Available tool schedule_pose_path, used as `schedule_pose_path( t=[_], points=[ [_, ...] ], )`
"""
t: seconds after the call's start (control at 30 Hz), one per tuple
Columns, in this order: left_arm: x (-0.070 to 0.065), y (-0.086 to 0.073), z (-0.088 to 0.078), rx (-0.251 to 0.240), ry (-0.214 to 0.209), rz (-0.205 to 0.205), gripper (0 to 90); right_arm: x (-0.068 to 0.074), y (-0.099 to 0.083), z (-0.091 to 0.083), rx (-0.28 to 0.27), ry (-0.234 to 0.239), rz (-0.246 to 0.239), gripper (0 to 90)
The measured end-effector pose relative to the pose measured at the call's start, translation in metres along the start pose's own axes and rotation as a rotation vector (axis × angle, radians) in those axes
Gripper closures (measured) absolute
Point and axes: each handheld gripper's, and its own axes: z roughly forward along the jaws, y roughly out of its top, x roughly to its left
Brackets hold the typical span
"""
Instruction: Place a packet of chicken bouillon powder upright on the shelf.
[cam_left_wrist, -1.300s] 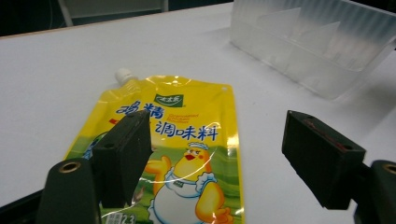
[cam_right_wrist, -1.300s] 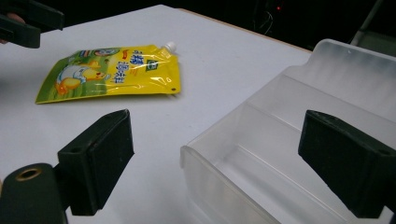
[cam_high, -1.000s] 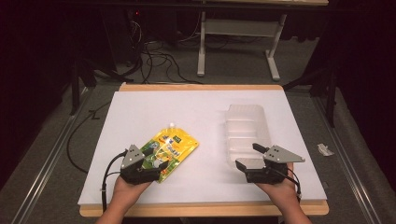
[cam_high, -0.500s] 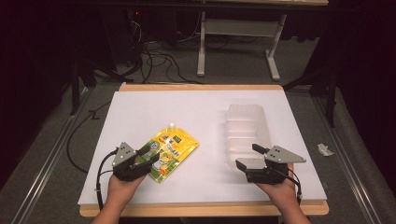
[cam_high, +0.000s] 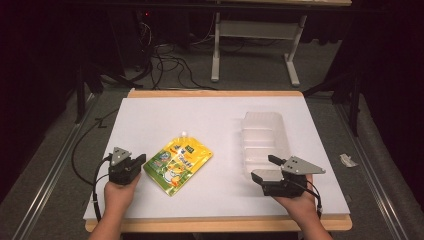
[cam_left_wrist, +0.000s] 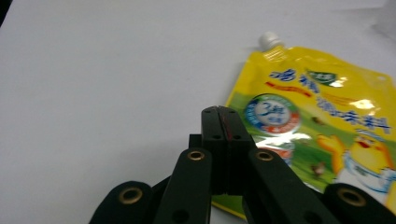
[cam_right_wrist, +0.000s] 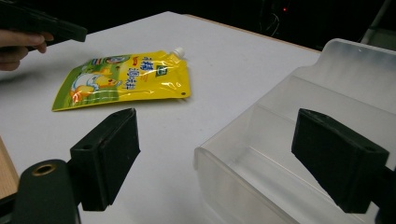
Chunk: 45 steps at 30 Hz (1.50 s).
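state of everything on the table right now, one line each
yellow pouch: lying flat on the table, white cap on, not gripped
clear bin: upright, open-topped, nothing inside
left gripper: jaws shut on nothing, beside the pouch's edge
right gripper: jaws wide open, at the bin's near end, holding nothing

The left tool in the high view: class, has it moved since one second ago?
Yes. The left tool has drawn back leftward off the yellow pouch, toward the table's left edge.
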Motion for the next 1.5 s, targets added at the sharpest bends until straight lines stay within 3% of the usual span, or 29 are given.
schedule_pose_path(
  t=[0.03, 0.17, 0.3, 0.5, 0.6, 0.9, 1.23, 1.33, 1.5],
  points=[
    [0.008, -0.001, 0.009, 0.013, 0.052, -0.009, 90.0, 0.001, 0.000, 0.000, 0.001, 0.002, -0.001, 15.6],
    [0.020, -0.001, 0.020, 0.042, 0.094, -0.047, 90.0, 0.002, -0.001, 0.002, 0.010, 0.004, -0.009, 15.6],
    [0.026, -0.002, 0.027, 0.111, 0.094, -0.130, 90.0, 0.004, -0.001, 0.004, 0.023, 0.005, -0.010, 15.7],
    [0.026, 0.001, 0.029, 0.146, 0.081, -0.198, 90.0, 0.005, -0.002, 0.006, 0.029, 0.009, -0.017, 15.8],
    [0.027, 0.000, 0.030, 0.149, 0.085, -0.185, 90.0, 0.006, -0.002, 0.007, 0.027, 0.010, -0.022, 15.8],
    [0.029, -0.001, 0.031, 0.161, 0.092, -0.212, 90.0, 0.008, -0.002, 0.009, 0.041, 0.016, -0.037, 16.0],
    [0.021, -0.007, 0.020, 0.216, 0.052, -0.214, 90.0, 0.008, -0.001, 0.006, 0.039, 0.007, -0.033, 16.2],
    [0.014, -0.012, 0.013, 0.257, 0.023, -0.198, 90.0, 0.008, -0.001, 0.007, 0.040, 0.008, -0.033, 16.2],
    [-0.005, -0.025, 0.000, 0.324, -0.030, -0.131, 90.0, 0.008, 0.000, 0.006, 0.036, 0.006, -0.035, 16.2]
  ],
)
